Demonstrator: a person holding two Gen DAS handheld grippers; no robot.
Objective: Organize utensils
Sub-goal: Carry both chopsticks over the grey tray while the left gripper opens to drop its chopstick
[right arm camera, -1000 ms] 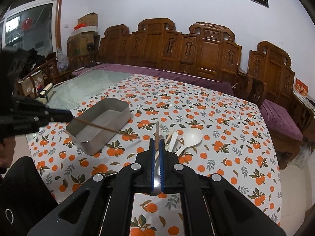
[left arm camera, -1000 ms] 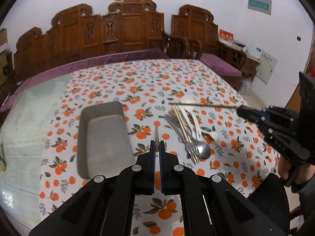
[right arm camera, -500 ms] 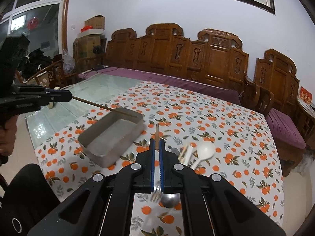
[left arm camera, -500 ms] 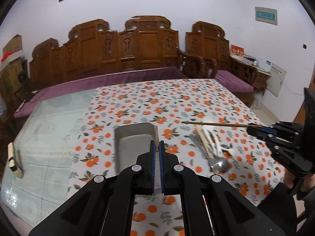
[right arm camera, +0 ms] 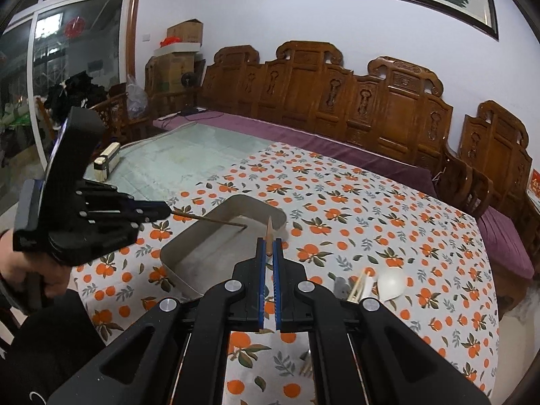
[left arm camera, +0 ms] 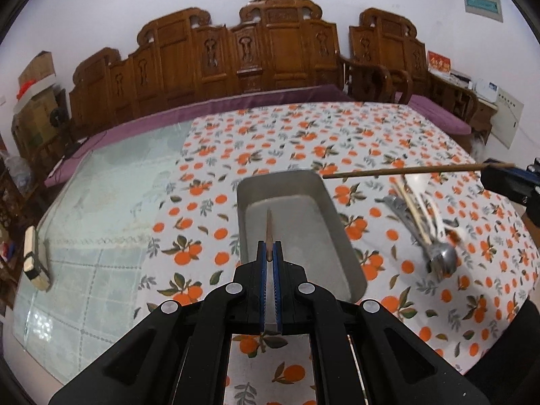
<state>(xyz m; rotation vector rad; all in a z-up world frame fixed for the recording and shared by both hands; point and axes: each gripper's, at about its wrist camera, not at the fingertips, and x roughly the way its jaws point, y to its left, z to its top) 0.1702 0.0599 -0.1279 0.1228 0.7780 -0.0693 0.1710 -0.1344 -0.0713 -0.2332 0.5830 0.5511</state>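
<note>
My left gripper [left arm camera: 269, 247] is shut on a brown chopstick [left arm camera: 269, 229] that points out over the grey metal tray [left arm camera: 280, 185]. From the right wrist view, the left gripper [right arm camera: 164, 210] holds this chopstick [right arm camera: 209, 218] slanting down, its tip inside the tray [right arm camera: 209, 256]. My right gripper [right arm camera: 269, 248] is shut on a second brown chopstick [right arm camera: 269, 236], aimed at the tray's far end. In the left wrist view the right gripper [left arm camera: 506, 184] is at the right edge, its chopstick [left arm camera: 405, 170] level above the tray's far right corner. A pile of utensils [left arm camera: 422, 229] lies right of the tray.
The pile holds a metal spoon [left arm camera: 442, 260], pale chopsticks [right arm camera: 359, 287] and a white spoon [right arm camera: 391, 283]. A cream and black box [left arm camera: 33, 263] sits on the bare glass part of the table. A carved wooden bench [right arm camera: 337, 101] lines the far side. A person's hand [right arm camera: 20, 270] grips the left handle.
Both grippers have swung left, away from the utensil pile and toward the tray, each still holding its chopstick. The left gripper's chopstick tip has dipped into the tray.
</note>
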